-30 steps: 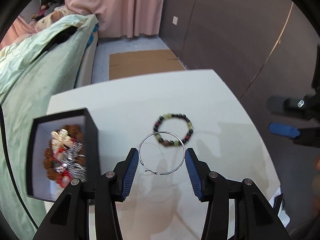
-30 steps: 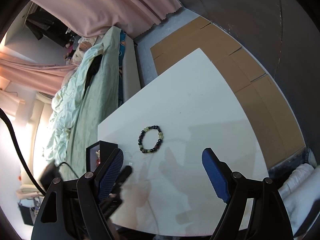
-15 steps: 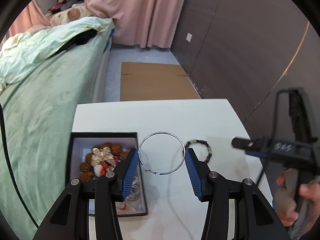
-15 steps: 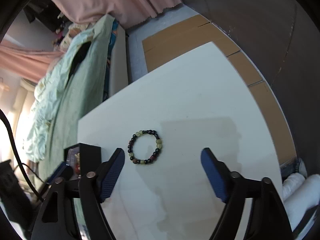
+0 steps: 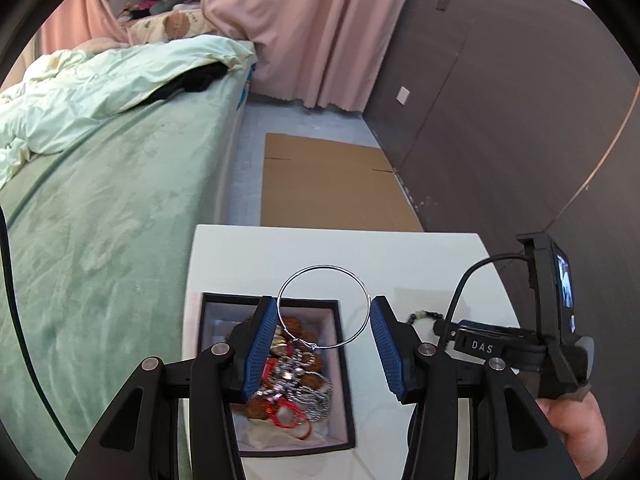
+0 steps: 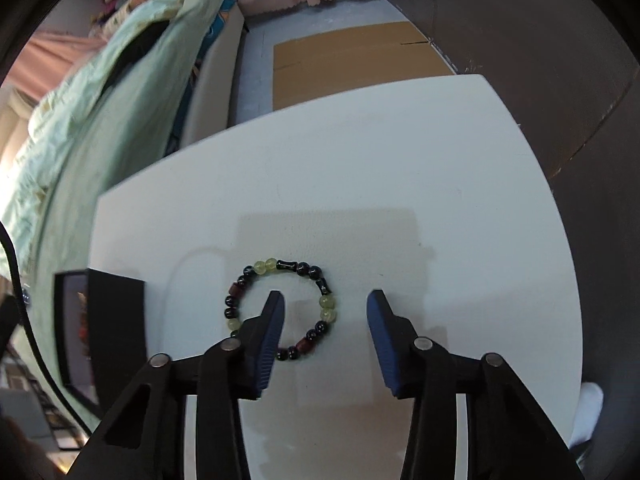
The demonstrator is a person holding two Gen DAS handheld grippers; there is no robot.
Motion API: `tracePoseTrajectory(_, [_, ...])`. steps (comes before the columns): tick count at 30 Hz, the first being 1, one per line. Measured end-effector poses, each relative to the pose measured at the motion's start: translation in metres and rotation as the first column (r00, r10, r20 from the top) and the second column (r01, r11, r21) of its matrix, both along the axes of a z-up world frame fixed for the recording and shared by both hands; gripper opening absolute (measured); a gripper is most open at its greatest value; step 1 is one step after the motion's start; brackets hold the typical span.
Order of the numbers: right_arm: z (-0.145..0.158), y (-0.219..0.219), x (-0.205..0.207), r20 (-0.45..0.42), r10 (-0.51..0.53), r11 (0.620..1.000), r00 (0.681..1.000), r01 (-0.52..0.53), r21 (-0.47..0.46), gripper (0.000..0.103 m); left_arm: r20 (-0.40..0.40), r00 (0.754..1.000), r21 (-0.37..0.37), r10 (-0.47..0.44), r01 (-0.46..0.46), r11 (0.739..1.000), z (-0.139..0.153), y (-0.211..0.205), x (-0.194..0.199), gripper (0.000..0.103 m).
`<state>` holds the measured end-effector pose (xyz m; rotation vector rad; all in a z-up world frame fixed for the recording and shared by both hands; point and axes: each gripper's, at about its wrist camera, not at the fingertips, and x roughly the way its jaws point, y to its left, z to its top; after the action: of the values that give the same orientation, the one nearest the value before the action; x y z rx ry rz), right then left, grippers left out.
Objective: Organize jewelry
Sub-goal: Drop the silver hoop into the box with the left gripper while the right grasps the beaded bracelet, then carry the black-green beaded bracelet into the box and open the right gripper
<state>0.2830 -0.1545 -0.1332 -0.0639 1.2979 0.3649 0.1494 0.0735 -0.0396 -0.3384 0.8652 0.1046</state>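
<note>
A thin silver wire hoop (image 5: 323, 307) hangs in the air over the far end of an open black jewelry box (image 5: 346, 380), held between blue pads. The box sits near the left edge of the white table (image 6: 360, 184); its pale lining holds a heap of brown beads, silver chain and red cord (image 5: 292, 384). A bracelet of black, pale green and dark red beads (image 6: 280, 308) lies flat as a closed ring toward the table's near edge, right of the box.
</note>
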Motion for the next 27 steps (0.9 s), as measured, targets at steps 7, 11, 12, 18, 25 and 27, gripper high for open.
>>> tracePoseTrajectory(7, [0.004, 0.018, -0.013, 0.051, 0.101, 0.988, 0.994, -0.094, -0.121, 0.01, -0.06, 0.997, 0.007, 0.058, -0.058, 0.998, -0.011, 0.023, -0.001, 0.05])
tracePoseTrajectory(11, [0.011, 0.008, -0.016, 0.048, 0.092, 0.993, 0.995, -0.089, -0.074, 0.01, -0.09, 0.993, 0.015, 0.075, -0.074, 0.997, -0.015, 0.028, -0.004, 0.051])
tracePoseTrajectory(12, [0.015, 0.006, -0.017, 0.059, 0.089, 0.995, 0.994, -0.086, -0.058, 0.01, -0.1, 0.992, 0.02, 0.08, -0.078, 0.997, -0.016, 0.029, -0.004, 0.051])
tracePoseTrajectory(18, [0.055, -0.008, -0.036, 0.159, 0.085, 0.993, 0.984, -0.096, 0.062, 0.01, -0.122, 0.987, -0.007, 0.102, -0.103, 0.995, -0.019, 0.037, -0.011, 0.063])
tracePoseTrajectory(25, [0.084, -0.006, -0.053, 0.222, 0.076, 0.975, 0.972, -0.119, 0.186, 0.01, -0.094, 0.987, -0.006, 0.134, -0.135, 0.991, -0.012, 0.044, -0.023, 0.071])
tracePoseTrajectory(27, [0.094, -0.006, -0.059, 0.238, 0.076, 0.962, 0.968, -0.134, 0.237, 0.01, -0.094, 0.985, -0.007, 0.143, -0.145, 0.989, -0.012, 0.048, -0.026, 0.071])
